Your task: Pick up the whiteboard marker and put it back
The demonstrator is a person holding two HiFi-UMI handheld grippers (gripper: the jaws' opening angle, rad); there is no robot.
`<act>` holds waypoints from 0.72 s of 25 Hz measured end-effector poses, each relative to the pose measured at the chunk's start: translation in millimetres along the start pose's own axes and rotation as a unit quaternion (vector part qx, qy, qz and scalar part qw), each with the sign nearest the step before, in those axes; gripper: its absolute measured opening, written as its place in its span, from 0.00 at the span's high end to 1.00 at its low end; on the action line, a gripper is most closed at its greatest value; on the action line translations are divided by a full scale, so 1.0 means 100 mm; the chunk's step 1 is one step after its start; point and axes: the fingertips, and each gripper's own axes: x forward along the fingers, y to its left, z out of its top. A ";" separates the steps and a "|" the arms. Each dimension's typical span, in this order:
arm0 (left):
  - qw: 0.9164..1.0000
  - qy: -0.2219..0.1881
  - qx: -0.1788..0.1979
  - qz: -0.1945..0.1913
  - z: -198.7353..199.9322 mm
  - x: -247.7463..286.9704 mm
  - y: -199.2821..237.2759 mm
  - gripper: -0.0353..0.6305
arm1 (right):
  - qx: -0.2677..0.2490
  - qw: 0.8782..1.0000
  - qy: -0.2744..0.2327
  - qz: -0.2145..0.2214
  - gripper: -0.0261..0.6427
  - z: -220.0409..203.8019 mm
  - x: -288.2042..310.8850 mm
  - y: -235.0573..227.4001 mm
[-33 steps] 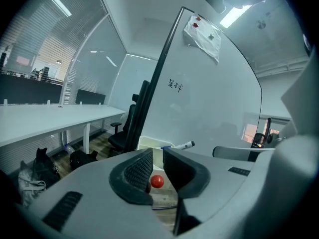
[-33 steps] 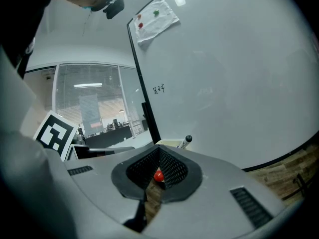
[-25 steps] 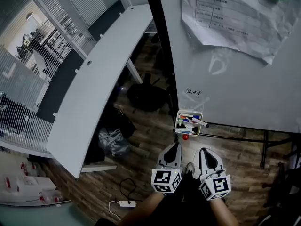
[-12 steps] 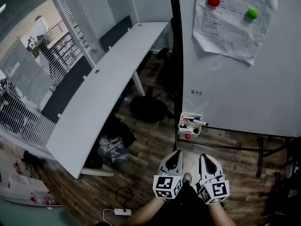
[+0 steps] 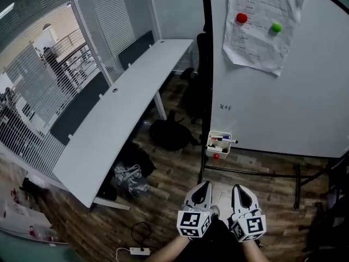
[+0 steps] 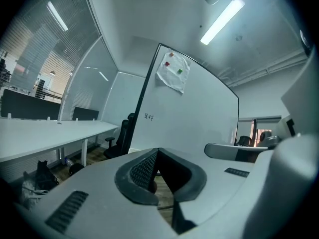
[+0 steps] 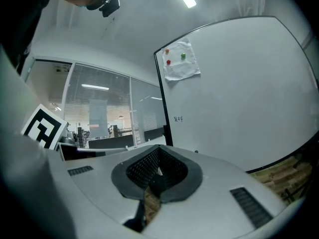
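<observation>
A white marker tray (image 5: 219,143) hangs at the lower left corner of the whiteboard (image 5: 283,102), with several whiteboard markers (image 5: 222,140) lying in it and a red magnet (image 5: 216,156) just below. My left gripper (image 5: 203,185) and right gripper (image 5: 238,189) are side by side at the bottom of the head view, well short of the tray. Both point roughly level toward the board. The left gripper (image 6: 158,150) is shut with nothing in it. The right gripper (image 7: 159,147) also has its jaws together and empty. The tray is hidden in both gripper views.
A long white desk (image 5: 120,108) runs along the left beside glass partitions. A black chair (image 5: 196,91) stands by the board's edge, with dark bags (image 5: 169,131) on the wood floor. The board's stand bar (image 5: 256,172) crosses ahead. A power strip (image 5: 136,251) lies near my feet.
The head view has tilted up, so more of the whiteboard and its pinned sheet shows and the tray looks smaller. Both grippers rose together and stay shut.
</observation>
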 end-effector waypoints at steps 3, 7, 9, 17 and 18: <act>1.000 0.001 0.002 -0.003 0.00 -0.09 -0.06 0.94 | -0.013 1.000 0.007 -0.010 0.94 -0.02 -0.12 -0.02; 1.000 0.000 0.000 -0.004 0.02 -0.11 -0.14 0.94 | -0.018 1.000 0.007 -0.012 0.94 0.07 -0.19 -0.07; 1.000 0.001 0.000 -0.002 0.01 -0.10 -0.19 0.94 | -0.021 1.000 0.008 -0.013 0.94 0.09 -0.22 -0.14; 1.000 -0.005 0.003 0.000 0.14 -0.03 -0.42 0.94 | -0.012 1.000 0.000 -0.007 0.94 0.25 -0.35 -0.31; 1.000 -0.005 0.004 -0.001 0.14 -0.02 -0.46 0.94 | -0.012 1.000 0.003 -0.007 0.94 0.23 -0.38 -0.33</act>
